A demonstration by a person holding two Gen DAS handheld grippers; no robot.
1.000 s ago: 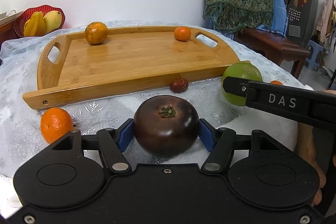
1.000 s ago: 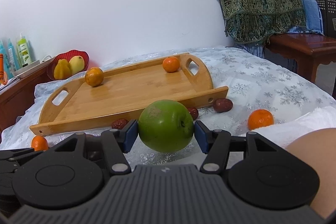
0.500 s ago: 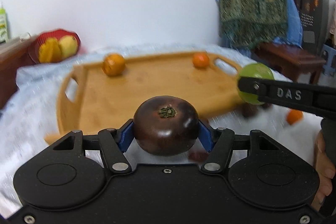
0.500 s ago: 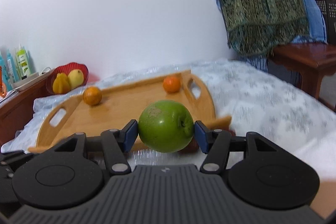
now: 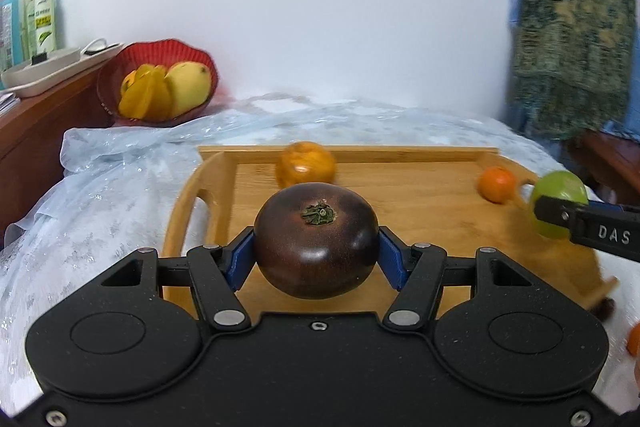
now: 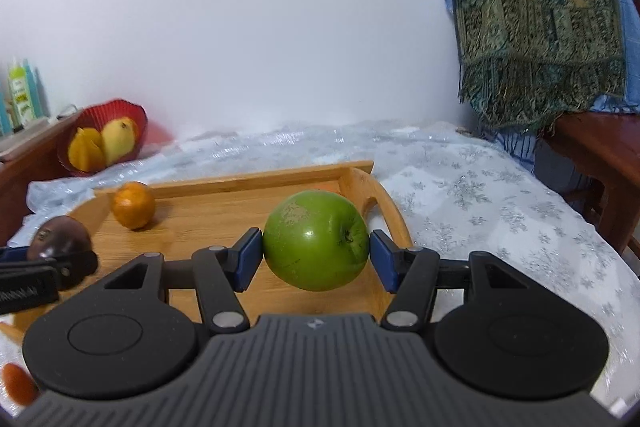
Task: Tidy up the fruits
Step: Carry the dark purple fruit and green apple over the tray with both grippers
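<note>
My left gripper (image 5: 316, 254) is shut on a dark purple tomato (image 5: 316, 239), held above the left part of the wooden tray (image 5: 420, 219). In the right wrist view my right gripper (image 6: 316, 259) is shut on a green apple (image 6: 316, 239) over the tray's (image 6: 224, 211) right end. Each gripper shows in the other's view: the apple (image 5: 558, 203) at the right edge, the tomato (image 6: 60, 237) at the left edge. Two oranges lie on the tray, a larger one (image 5: 307, 165) at the back left and a small one (image 5: 497, 183) at the back right.
A red bowl (image 5: 160, 83) with yellow fruit sits on the wooden cabinet at the back left, bottles (image 5: 42, 15) beside it. A patterned cloth (image 6: 536, 15) hangs over furniture at the right. Small fruits (image 6: 18, 381) lie on the snowflake tablecloth (image 6: 500, 203) near the tray's front.
Both grippers have moved forward and up from the tablecloth to above the tray, each carrying its fruit. The tray now fills the view beneath them.
</note>
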